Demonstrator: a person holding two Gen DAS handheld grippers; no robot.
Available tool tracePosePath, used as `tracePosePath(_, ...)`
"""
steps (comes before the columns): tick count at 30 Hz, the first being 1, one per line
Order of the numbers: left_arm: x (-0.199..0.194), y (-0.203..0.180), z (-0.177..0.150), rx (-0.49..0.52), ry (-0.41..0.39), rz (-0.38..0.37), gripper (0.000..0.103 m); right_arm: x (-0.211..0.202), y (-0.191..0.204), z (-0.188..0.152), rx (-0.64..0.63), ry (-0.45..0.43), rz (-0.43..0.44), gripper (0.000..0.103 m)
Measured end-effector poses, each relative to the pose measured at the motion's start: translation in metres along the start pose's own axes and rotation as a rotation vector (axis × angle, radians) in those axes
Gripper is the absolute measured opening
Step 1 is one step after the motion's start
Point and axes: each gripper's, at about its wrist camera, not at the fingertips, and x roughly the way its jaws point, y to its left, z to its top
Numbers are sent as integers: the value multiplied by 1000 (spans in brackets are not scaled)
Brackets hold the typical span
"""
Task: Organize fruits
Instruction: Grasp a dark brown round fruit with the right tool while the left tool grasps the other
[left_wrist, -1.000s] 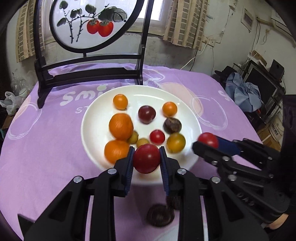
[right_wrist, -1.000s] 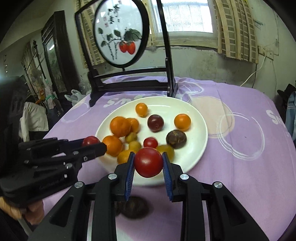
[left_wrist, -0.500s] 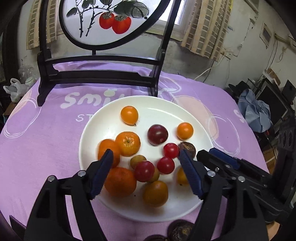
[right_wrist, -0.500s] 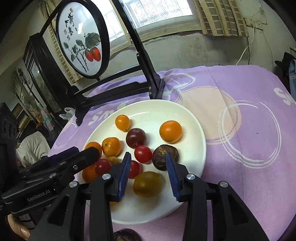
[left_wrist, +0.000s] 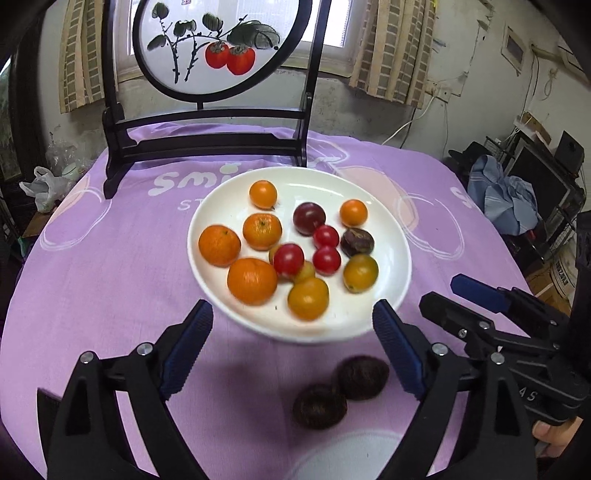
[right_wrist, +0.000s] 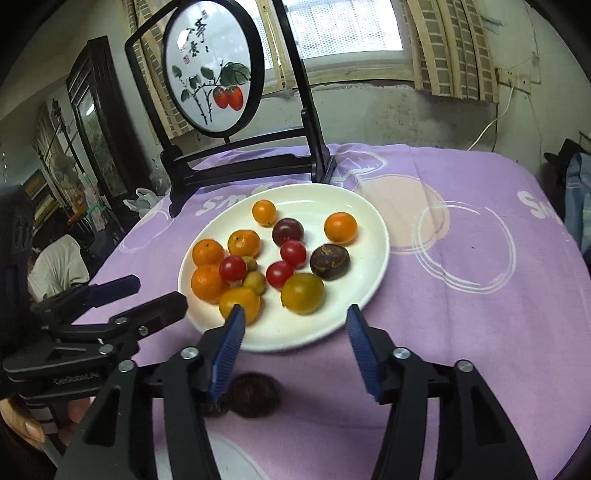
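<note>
Both red tomatoes have left the jaws since a second ago and now lie among the fruit on the white plate (left_wrist: 391, 236), and both tools have pulled back toward the near side of the plate. The left hand-held gripper (left_wrist: 291, 325) stands wide open with nothing between its blue pads, its fingertips level with the near rim of the plate. The right hand-held gripper (right_wrist: 295, 321) is likewise spread open and empty, just short of the same rim; in the left view it shows at the plate's right.

On the plate lie three mandarins (left_wrist: 252, 281) at the left, three red tomatoes (left_wrist: 288, 259) near the middle, two small orange tomatoes (left_wrist: 263, 194) toward the far side, a dark purple plum (left_wrist: 309, 218), a dark brown passion fruit (left_wrist: 357, 242) at the right, and two yellow-orange tomatoes (left_wrist: 308, 298) nearest the grippers. Small yellowish fruits sit partly hidden under the red ones.

Two dark wrinkled fruits (left_wrist: 362, 376) lie off the plate on the purple cloth (left_wrist: 110, 295) of the bench, just in front of its near rim, touching each other. Behind the plate stands a black-framed painted screen (left_wrist: 210, 48).
</note>
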Motion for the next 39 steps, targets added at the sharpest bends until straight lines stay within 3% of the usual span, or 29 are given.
tracePosePath(8,-19,5,-69,-16,15,13,87,-1,23,-63,-145,88,-60,63)
tracePosePath(13,-27,8,-94,61,26,39,88,10,31,-83,-165,140,-60,64)
tracePosePath(17,-23,19,-100,51,31,2,90,26,35,-86,-160,168,-80,64)
tracePosePath(20,-17,24,-102,38,73,-21,90,35,39,-82,-153,151,-81,68)
tracePosePath(22,-21,25,-101,36,55,-30,90,42,42,-77,-155,140,-80,68)
tracePosePath(25,-26,23,-100,45,33,-19,91,51,45,-69,-152,132,-84,71)
tracePosePath(29,-18,23,-101,52,62,-1,92,63,48,-57,-161,131,-96,71)
tracePosePath(31,-12,26,-102,43,80,12,92,66,49,-53,-162,134,-98,66)
tracePosePath(32,-11,28,-102,38,84,15,92,65,51,-52,-163,134,-80,48)
tracePosePath(33,-9,29,-102,32,89,18,92,65,51,-51,-163,135,-82,45)
tracePosePath(39,0,33,-104,13,118,10,92,50,36,-61,-105,135,-80,45)
